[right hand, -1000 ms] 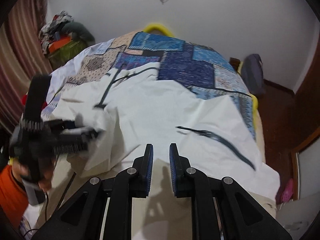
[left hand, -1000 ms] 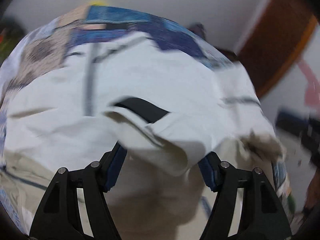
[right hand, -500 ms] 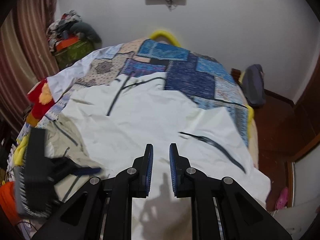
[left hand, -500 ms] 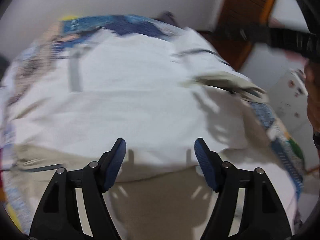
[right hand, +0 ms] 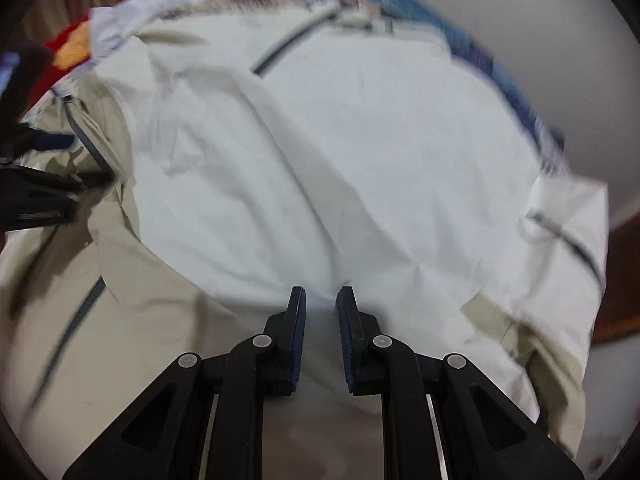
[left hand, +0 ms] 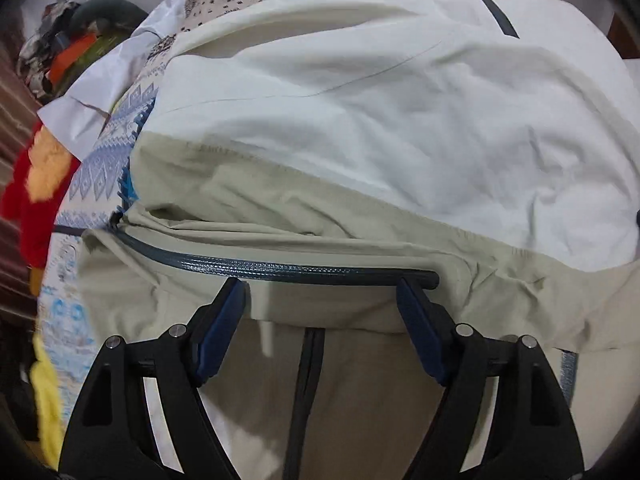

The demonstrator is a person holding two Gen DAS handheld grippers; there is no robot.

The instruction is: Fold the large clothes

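Observation:
A large white and beige jacket [left hand: 400,128] with dark zips lies spread on the bed. My left gripper [left hand: 320,296] is open, low over the beige hem, its fingertips at a dark blue zip [left hand: 304,270] running across. In the right wrist view the jacket [right hand: 360,160] fills the frame, blurred. My right gripper [right hand: 321,300] is nearly closed with a narrow gap, empty, close above the white cloth near the beige edge. The left gripper [right hand: 60,184] shows at the far left, over the beige part.
A patchwork quilt [left hand: 108,168] covers the bed under the jacket. A red and orange plush thing [left hand: 36,184] lies at the left edge. A pile of clothes [left hand: 68,40] sits beyond the bed. A brown door [right hand: 620,272] is at right.
Both grippers have dropped close to the jacket. The left one swung left to the beige hem and zip. The right one moved forward and down over the white cloth.

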